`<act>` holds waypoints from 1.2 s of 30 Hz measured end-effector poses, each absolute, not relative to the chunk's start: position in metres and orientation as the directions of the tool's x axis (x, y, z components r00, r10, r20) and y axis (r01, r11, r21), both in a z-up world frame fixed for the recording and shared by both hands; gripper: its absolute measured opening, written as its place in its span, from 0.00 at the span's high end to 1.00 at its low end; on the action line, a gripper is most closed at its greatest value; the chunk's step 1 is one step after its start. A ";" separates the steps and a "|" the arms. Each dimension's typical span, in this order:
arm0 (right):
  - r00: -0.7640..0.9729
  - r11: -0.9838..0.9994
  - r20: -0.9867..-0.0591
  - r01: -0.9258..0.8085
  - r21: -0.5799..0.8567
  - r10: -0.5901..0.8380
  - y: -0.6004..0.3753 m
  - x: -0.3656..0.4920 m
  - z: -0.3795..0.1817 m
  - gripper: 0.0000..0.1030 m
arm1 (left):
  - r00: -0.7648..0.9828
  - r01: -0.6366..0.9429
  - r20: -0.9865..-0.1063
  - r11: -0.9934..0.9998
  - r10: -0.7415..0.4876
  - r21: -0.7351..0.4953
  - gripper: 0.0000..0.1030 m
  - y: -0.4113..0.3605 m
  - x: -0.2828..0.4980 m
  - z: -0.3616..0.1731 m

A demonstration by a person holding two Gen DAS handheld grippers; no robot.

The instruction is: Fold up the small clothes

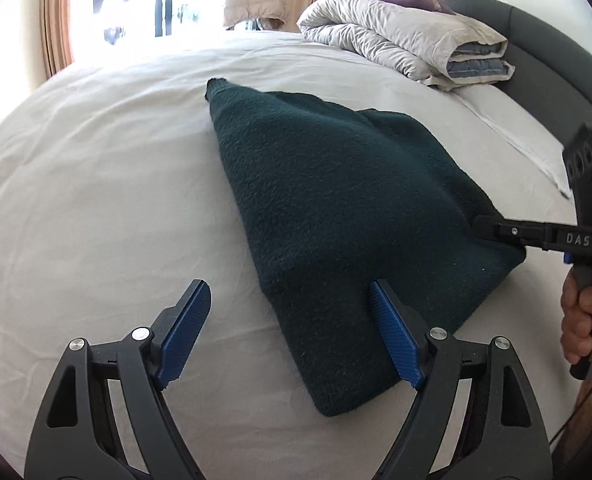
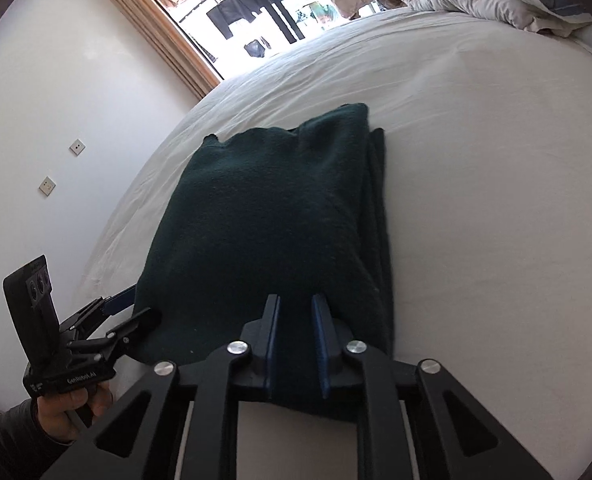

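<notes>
A dark green sweater point(image 1: 336, 208) lies partly folded on the white bed point(image 1: 95, 200), its long axis running from the near edge toward the window. In the left wrist view it tapers from a wide near end at about 5 o'clock to a narrow tip point(image 1: 215, 88) at 11 o'clock.

The right gripper point(image 2: 296, 344) is clenched on the near hem, its blue pads pinching the cloth between them; stacked layers show along the sweater's right edge at 1 o'clock in that view.

The left gripper point(image 1: 291, 332) is released, jaws spread wide, one pad over the near left corner of the sweater and the other over bare sheet. It seems the nearer one to that free corner, so the next fold likely turns on it closing there.
</notes>
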State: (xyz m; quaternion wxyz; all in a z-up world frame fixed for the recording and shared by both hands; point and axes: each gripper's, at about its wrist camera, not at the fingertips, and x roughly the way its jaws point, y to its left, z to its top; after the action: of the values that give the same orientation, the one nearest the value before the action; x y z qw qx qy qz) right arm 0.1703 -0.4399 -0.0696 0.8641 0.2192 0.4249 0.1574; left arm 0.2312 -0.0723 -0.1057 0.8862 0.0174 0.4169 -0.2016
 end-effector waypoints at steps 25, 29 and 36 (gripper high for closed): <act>0.504 0.622 -0.568 0.077 0.780 0.650 -0.477 0.270 -0.109 0.59 | 0.330 0.215 -0.678 0.751 -0.657 -0.624 0.26 -0.058 0.350 -0.124; 0.501 0.617 -0.565 0.077 0.783 0.656 -0.474 0.269 -0.113 0.66 | 0.307 0.207 -0.672 0.736 -0.674 -0.644 0.45 -0.066 0.356 -0.132; 0.535 0.685 -0.602 0.059 0.726 0.593 -0.458 0.258 -0.091 0.73 | 0.318 0.214 -0.648 0.718 -0.692 -0.662 0.65 -0.058 0.348 -0.125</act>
State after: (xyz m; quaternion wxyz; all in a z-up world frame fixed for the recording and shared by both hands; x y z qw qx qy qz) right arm 0.2579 -0.4576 -0.0910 0.7987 0.3601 0.4521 0.1670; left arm 0.3477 -0.0575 -0.1246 0.7767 -0.2364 0.5059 -0.2915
